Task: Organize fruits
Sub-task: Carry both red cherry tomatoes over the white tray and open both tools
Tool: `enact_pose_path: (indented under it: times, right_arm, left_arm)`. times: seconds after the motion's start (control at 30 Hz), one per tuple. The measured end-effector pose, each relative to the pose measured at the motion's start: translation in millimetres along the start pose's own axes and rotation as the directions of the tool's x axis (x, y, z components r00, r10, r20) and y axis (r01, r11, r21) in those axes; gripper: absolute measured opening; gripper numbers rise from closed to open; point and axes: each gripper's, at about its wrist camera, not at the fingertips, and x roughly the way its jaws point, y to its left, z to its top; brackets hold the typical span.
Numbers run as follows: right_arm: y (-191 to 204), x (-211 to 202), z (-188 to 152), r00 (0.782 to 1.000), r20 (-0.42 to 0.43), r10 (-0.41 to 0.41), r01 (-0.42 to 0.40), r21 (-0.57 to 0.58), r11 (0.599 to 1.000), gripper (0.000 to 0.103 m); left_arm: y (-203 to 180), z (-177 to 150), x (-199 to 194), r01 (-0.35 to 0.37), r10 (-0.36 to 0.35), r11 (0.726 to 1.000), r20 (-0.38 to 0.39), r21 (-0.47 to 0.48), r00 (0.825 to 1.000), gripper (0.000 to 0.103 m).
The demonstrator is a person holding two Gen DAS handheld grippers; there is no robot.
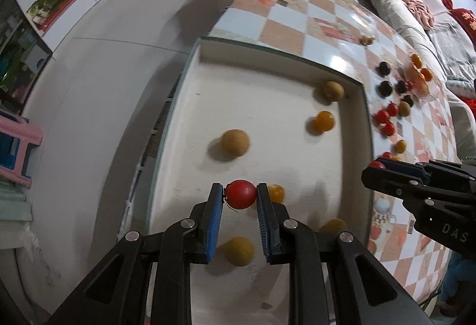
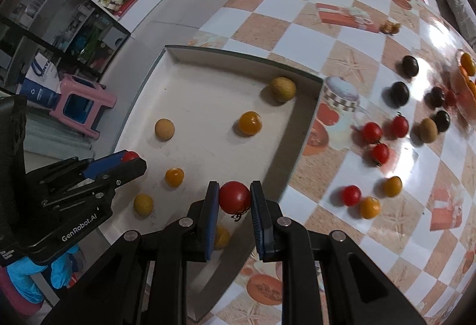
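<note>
Two round red tomatoes held up over the shallow white tray at the worktop's near edge, one pinched in the left claw over its middle, the other pinched in the right claw above its right rim, both needing only to go down.

The left gripper pinches a red tomato between its blue-padded fingers, above the white tray at the worktop's near-left edge. In the tray lie a tan round fruit mid-tray, an orange one and a greenish-brown one toward its far right corner, and more yellow fruits near the fingers. The right gripper reaches in from the right edge, gripping another red tomato. Beyond the tray's right wall, red, dark and orange fruits are scattered on the checkered worktop.
</note>
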Motion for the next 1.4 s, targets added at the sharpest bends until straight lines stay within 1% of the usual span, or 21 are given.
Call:
enact_pose_path:
  times: [0.17, 0.37, 0.63, 0.83, 0.9, 0.97, 1.0, 1.03, 1.07, 1.1, 1.13, 1.17, 1.2, 1.27, 1.3, 1.37, 1.4]
  right_arm:
    - [5.2, 16.0, 7.2, 1.0, -0.018, -0.006, 0.006, -0.012, 1.0, 0.022]
    - [7.5, 33.1, 14.6, 0.999, -0.043, -0.024, 0.023, -0.031, 0.999, 0.022]
    - [7.2, 45.9, 18.5, 0.996, -0.074, -0.048, 0.045, -0.039, 0.998, 0.023]
    - [9.4, 60.8, 19.4, 0.993, -0.103, -0.06, 0.057, -0.038, 0.998, 0.024]
    - [11.9, 63.1, 20.5, 0.993, -0.1, -0.063, 0.059, -0.039, 0.997, 0.024]
    - [13.1, 63.9, 21.3, 0.993, -0.104, -0.059, 0.055, -0.04, 0.998, 0.027]
    - [12.7, 65.9, 23.9, 0.993, -0.107, -0.048, 0.044, -0.04, 0.998, 0.034]
    - [13.1, 66.2, 24.5, 0.993, -0.109, -0.041, 0.037, -0.039, 0.999, 0.05]
    - [15.8, 67.7, 23.1, 0.993, -0.108, -0.048, 0.044, -0.041, 0.998, 0.06]
    - [16.9, 67.8, 23.1, 0.993, -0.106, -0.048, 0.043, -0.044, 0.998, 0.064]
    - [17.6, 67.3, 22.8, 0.994, -0.103, -0.04, 0.036, -0.045, 0.998, 0.064]
    - [18.1, 67.2, 22.9, 0.994, -0.101, -0.052, 0.048, -0.045, 0.998, 0.064]
    - [17.3, 66.1, 22.4, 0.994, -0.097, -0.05, 0.046, -0.041, 0.998, 0.064]
    - [15.0, 63.9, 21.4, 0.995, -0.094, -0.028, 0.026, -0.027, 0.999, 0.064]
    - [14.7, 62.5, 21.5, 0.996, -0.09, -0.024, 0.022, -0.023, 0.999, 0.065]
    - [13.9, 57.7, 21.5, 0.997, -0.077, -0.01, 0.009, -0.016, 1.0, 0.071]
    - [10.7, 54.6, 21.2, 0.998, -0.07, 0.001, -0.002, -0.011, 1.0, 0.077]
  left_arm:
    - [4.4, 2.5, 11.3, -0.025, 0.025, 1.0, -0.011, 0.006, 1.0, 0.024]
    - [3.7, 4.2, 19.8, -0.034, 0.035, 0.999, -0.024, 0.01, 0.999, 0.024]
    - [1.1, 2.5, 28.7, -0.036, 0.037, 0.999, -0.054, 0.017, 0.998, 0.024]
    - [-5.4, -1.8, 32.2, -0.051, 0.054, 0.998, -0.061, 0.044, 0.997, 0.024]
    - [-6.4, -2.2, 33.5, -0.06, 0.063, 0.997, -0.065, 0.049, 0.996, 0.025]
    - [-7.3, -2.1, 35.6, -0.07, 0.074, 0.996, -0.072, 0.05, 0.995, 0.025]
    - [-8.2, -1.8, 37.1, -0.077, 0.08, 0.996, -0.076, 0.052, 0.994, 0.025]
    - [-9.1, -1.6, 38.1, -0.08, 0.085, 0.995, -0.079, 0.054, 0.993, 0.025]
    - [-10.5, -1.3, 38.7, -0.083, 0.088, 0.995, -0.079, 0.056, 0.993, 0.025]
    - [-11.9, -1.0, 38.9, -0.084, 0.088, 0.995, -0.079, 0.058, 0.993, 0.027]
    - [-13.2, -1.0, 38.8, -0.082, 0.086, 0.995, -0.079, 0.059, 0.993, 0.036]
    - [-13.7, -1.2, 38.5, -0.1, 0.105, 0.993, -0.074, 0.06, 0.992, 0.045]
    - [-13.3, -1.4, 37.6, -0.118, 0.122, 0.991, -0.063, 0.06, 0.991, 0.048]
    - [-10.2, -1.2, 36.1, -0.11, 0.112, 0.993, -0.057, 0.046, 0.992, 0.058]
    - [-9.8, -1.5, 35.6, -0.107, 0.109, 0.993, -0.055, 0.044, 0.992, 0.059]
    - [-10.5, -1.5, 34.5, -0.109, 0.111, 0.993, -0.052, 0.052, 0.992, 0.06]
    - [-12.8, -1.7, 34.1, -0.111, 0.114, 0.992, -0.051, 0.058, 0.992, 0.06]
